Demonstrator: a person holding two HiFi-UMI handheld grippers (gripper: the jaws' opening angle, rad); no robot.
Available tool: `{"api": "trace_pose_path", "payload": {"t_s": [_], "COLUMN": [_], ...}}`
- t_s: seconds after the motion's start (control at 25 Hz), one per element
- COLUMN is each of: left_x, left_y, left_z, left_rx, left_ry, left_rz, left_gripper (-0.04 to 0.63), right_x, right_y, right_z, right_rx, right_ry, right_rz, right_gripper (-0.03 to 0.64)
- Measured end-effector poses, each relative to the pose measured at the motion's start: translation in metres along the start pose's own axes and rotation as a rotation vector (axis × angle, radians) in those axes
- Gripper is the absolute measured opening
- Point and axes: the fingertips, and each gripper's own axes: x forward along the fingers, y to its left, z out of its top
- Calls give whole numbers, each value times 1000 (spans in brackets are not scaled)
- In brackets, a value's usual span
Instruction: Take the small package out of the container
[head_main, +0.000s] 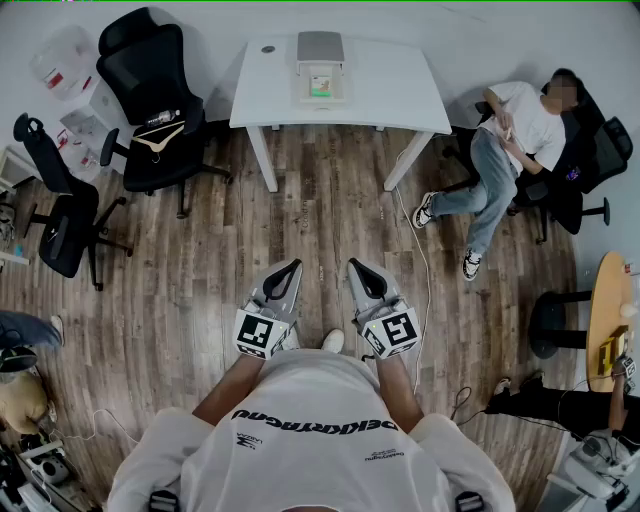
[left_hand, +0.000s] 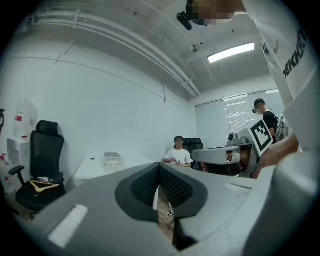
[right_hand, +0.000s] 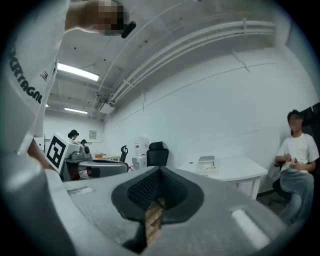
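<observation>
Standing well back from the white rectangular table (head_main: 400, 100), the person is holding the grey left gripper (head_main: 296, 263) and grey right gripper (head_main: 353, 263) level, each closed tight on nothing. The small green-and-red package (head_main: 320, 85) is lying in the pale plastic container (head_main: 301, 88) on that table, so the approach is probably only beginning and calls for walking forward.

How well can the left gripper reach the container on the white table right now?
Probably not yet. The left gripper, jaws shut, is held near the body, with floor between it and the table holding the container. Nothing blocks the path.
</observation>
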Motion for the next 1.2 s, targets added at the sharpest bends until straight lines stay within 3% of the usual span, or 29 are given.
{"api": "trace_pose_path", "payload": {"t_s": [0.76,1.2], "left_x": [18,42], "left_y": [-71,-75], "left_z": [6,-5], "left_rx": [63,3], "left_ry": [-6,-7], "left_rz": [53,68], "left_gripper": [6,6], "right_x": [-55,-50], "right_y": [-41,-56], "right_z": [4,-2], "right_rx": [22,-1], "right_ry": [-48,-45], "right_rz": [33,74], "right_gripper": [0,0]}}
